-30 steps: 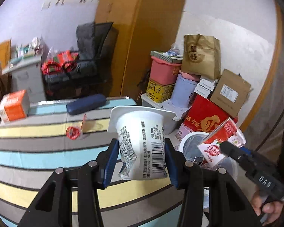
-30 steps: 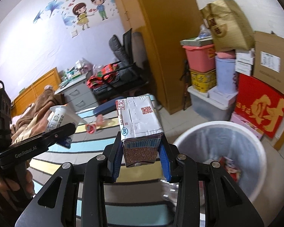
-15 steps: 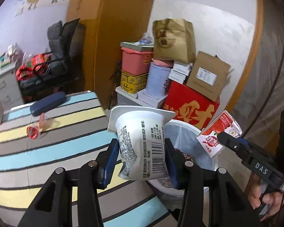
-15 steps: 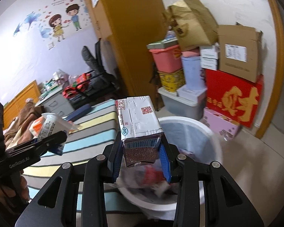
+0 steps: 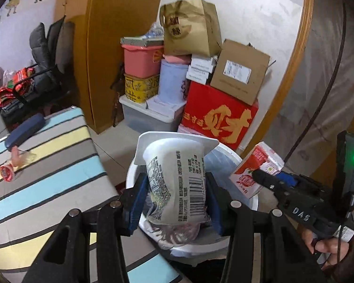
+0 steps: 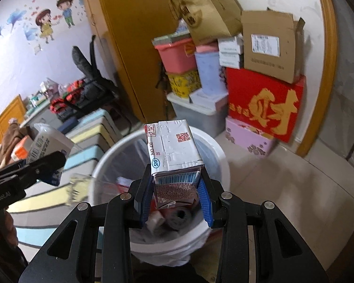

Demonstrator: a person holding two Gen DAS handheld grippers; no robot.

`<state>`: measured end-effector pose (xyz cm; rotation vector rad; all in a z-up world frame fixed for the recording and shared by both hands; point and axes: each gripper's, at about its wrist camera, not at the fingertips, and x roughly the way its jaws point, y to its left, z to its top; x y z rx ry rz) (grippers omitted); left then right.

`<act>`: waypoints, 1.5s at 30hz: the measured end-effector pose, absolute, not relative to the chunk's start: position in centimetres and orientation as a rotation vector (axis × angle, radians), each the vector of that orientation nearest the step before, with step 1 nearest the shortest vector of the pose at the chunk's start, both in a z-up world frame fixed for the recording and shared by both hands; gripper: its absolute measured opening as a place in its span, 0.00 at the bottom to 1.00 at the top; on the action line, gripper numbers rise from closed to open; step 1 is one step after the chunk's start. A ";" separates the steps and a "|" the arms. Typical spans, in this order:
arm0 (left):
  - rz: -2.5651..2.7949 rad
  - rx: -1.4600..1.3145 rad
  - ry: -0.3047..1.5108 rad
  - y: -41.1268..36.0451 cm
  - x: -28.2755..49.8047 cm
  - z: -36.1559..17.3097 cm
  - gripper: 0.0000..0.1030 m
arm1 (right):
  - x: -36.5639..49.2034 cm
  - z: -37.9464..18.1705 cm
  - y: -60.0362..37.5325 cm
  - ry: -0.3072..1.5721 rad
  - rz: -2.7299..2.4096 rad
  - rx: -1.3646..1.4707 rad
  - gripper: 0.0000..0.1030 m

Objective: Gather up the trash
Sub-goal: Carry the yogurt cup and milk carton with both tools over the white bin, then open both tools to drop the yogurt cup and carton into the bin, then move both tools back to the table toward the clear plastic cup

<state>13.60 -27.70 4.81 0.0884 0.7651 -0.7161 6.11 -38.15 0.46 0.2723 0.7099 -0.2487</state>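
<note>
A white yogurt cup point(image 5: 177, 184) is being clamped between the blue pads of the left gripper point(image 5: 175, 195), directly above the white trash bin point(image 5: 233, 155). A milk carton point(image 6: 174, 162) is being gripped by the right gripper point(image 6: 175, 197), also above the bin's open mouth. Discarded wrappers are being held inside the bin, just beside the striped table point(image 5: 47, 165).

We see a white plastic yoghurt cup point(image 5: 177, 179), barcode facing us, and a white-and-red drink carton point(image 6: 175, 162), both upright above the white round plastic-lined trash bin point(image 6: 220, 162), partly filled.
</note>
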 end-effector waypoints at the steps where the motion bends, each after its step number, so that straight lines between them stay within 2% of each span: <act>1: -0.718 0.100 0.767 -28.1 13.7 4.6 0.48 | 6.2 0.2 -38.2 0.722 -0.248 0.269 0.35; 7: -0.742 0.126 0.801 -29.7 14.3 3.5 0.48 | 6.9 -1.1 -38.3 0.789 -0.232 0.248 0.36; 8: -0.746 0.119 0.803 -29.7 14.3 3.5 0.50 | 6.8 -1.2 -38.4 0.794 -0.234 0.252 0.36; 9: -0.749 0.116 0.799 -29.8 14.3 3.5 0.58 | 6.8 -1.2 -38.4 0.794 -0.235 0.256 0.36; 10: -0.746 0.115 0.794 -29.8 14.3 3.5 0.63 | 6.8 -1.1 -38.5 0.793 -0.237 0.262 0.38; 13: -0.751 0.101 0.797 -29.5 14.3 3.4 0.64 | 6.8 -0.9 -38.5 0.791 -0.233 0.269 0.63; 27: -0.691 0.020 0.748 -24.8 13.7 4.7 0.65 | 6.6 0.3 -36.8 0.740 -0.217 0.264 0.63; 45: -0.531 -0.066 0.707 -15.2 13.6 5.2 0.66 | 7.7 2.1 -30.5 0.668 -0.058 0.196 0.63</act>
